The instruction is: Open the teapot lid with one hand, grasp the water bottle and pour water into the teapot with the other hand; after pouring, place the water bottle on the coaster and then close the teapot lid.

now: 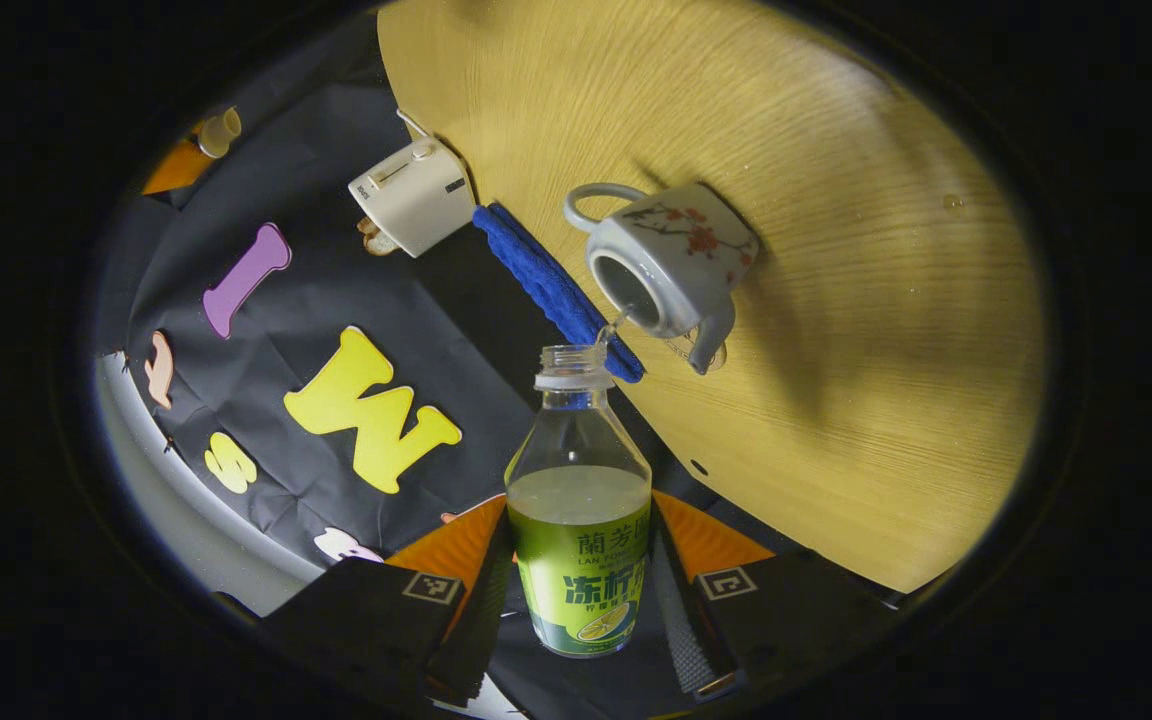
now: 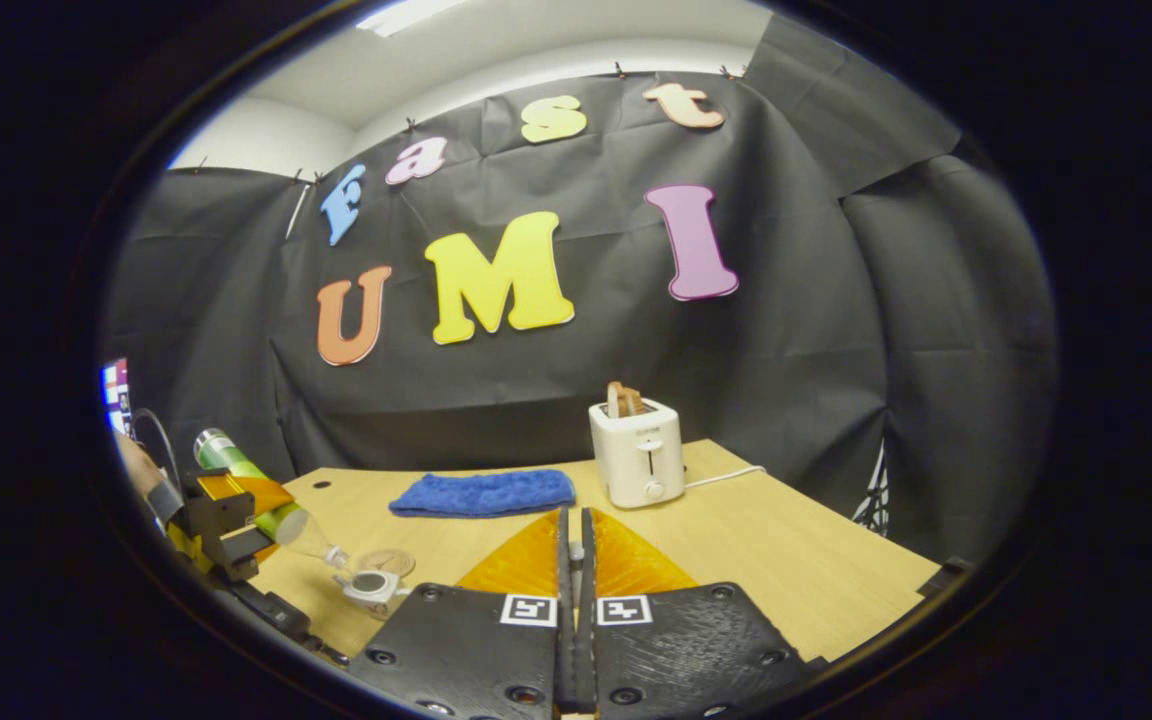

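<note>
My left gripper (image 1: 581, 570) is shut on a clear water bottle (image 1: 581, 500) with a green label and no cap. The bottle is tipped, and a thin stream of water runs from its mouth into the open white teapot (image 1: 671, 260) with a red flower pattern. In the right gripper view the left gripper (image 2: 236, 530) holds the tilted bottle (image 2: 256, 485) over the small teapot (image 2: 371, 585). A round coaster (image 2: 388, 560) lies just behind the pot. My right gripper (image 2: 573, 535) is raised above the table, its fingers pressed on a small pale piece that looks like the knob of the lid, whose body is hidden.
A folded blue cloth (image 2: 481, 492) lies at the back of the wooden table (image 2: 786, 560). A white toaster (image 2: 638, 452) with bread in it stands to its right, its cord trailing away. The cloth (image 1: 551, 285) and the toaster (image 1: 414, 195) lie beyond the teapot.
</note>
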`<state>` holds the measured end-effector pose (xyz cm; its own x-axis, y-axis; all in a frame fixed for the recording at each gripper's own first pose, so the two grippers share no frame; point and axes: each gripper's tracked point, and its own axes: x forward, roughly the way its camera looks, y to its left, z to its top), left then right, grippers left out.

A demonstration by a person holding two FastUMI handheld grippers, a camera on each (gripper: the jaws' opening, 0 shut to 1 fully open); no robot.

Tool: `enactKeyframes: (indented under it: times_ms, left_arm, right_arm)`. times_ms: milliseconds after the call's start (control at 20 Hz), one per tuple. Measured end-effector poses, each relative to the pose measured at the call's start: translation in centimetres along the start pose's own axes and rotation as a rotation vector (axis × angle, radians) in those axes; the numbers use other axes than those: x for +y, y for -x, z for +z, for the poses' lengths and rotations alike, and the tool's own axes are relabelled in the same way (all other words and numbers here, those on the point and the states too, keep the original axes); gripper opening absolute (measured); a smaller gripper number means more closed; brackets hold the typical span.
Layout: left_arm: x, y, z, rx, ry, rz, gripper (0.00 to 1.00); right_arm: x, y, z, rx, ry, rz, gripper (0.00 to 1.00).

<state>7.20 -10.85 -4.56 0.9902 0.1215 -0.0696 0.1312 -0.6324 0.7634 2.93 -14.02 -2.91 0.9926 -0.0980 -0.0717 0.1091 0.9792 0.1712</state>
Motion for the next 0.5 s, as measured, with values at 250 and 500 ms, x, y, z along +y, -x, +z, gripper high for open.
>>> enactKeyframes:
  times_ms: [250, 500]
  left_arm:
    - [0.46, 0.03, 0.06, -0.003, -0.030, 0.011, 0.71]
    - [0.75, -0.11, -0.08, -0.006, -0.047, 0.020, 0.71]
  right_arm:
    - [0.30, -0.10, -0.03, 0.002, 0.006, 0.007, 0.00]
    - [0.23, -0.21, -0.43, 0.014, 0.005, 0.007, 0.00]
